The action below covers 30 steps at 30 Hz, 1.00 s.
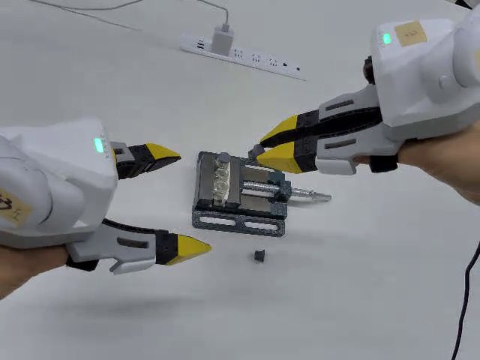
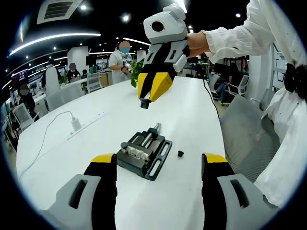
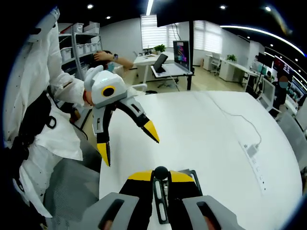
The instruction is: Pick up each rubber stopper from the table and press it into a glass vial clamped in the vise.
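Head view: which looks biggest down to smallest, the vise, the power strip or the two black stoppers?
1. vise
2. power strip, farther off, so unsure
3. loose stopper and held stopper in the right gripper look alike, smallest

approach: vise (image 1: 240,219) open above | obstacles: right gripper (image 1: 262,150) close by, loose stopper (image 1: 259,256) near

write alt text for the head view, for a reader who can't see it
The right gripper, shut on a rubber stopper, hovers close to a small vise clamping glass vials on a white table. The left gripper is held open on the vise's other side, and a loose stopper lies on the table near the vise.
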Available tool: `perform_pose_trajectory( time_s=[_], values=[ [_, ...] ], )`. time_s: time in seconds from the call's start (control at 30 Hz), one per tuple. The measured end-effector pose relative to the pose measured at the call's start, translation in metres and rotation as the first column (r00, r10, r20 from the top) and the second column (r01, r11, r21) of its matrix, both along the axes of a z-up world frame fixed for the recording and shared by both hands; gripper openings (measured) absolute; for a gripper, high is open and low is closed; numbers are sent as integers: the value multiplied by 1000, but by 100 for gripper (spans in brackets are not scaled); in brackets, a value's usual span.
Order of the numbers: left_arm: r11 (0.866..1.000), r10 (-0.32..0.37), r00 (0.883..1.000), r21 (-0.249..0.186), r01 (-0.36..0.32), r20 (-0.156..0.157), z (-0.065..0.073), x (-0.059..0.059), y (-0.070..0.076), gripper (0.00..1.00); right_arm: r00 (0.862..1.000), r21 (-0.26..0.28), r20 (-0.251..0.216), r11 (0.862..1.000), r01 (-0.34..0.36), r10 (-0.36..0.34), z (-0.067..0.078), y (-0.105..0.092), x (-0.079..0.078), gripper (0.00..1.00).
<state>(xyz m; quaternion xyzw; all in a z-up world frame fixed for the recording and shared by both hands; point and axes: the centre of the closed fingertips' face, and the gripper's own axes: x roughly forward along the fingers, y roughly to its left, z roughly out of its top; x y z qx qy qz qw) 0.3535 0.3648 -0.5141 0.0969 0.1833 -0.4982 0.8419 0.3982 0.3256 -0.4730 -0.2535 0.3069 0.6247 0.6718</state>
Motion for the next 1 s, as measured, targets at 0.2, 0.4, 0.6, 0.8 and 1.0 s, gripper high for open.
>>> perform_pose_trajectory(
  time_s=[0.2,0.4,0.6,0.8,1.0],
  values=[
    [1000,-4,1000,-31,4,4,-4,-3,3,82,1000,-80,-10,997,1,-2,-23,6,15,5],
    [999,-4,1000,-41,3,-21,-13,-3,7,89,1000,-166,-17,986,2,-5,-49,9,26,5],
    [998,0,1000,-57,-1,-13,-17,-2,11,96,1000,-246,-8,969,3,-5,-78,9,37,5],
    [998,-11,999,-63,9,-40,-24,-5,12,99,1000,-298,-25,955,-6,-1,-100,10,38,5],
    [998,-20,999,-66,17,-45,-27,-6,11,99,999,-319,-36,948,-5,-7,-113,11,40,5]
  ],
)
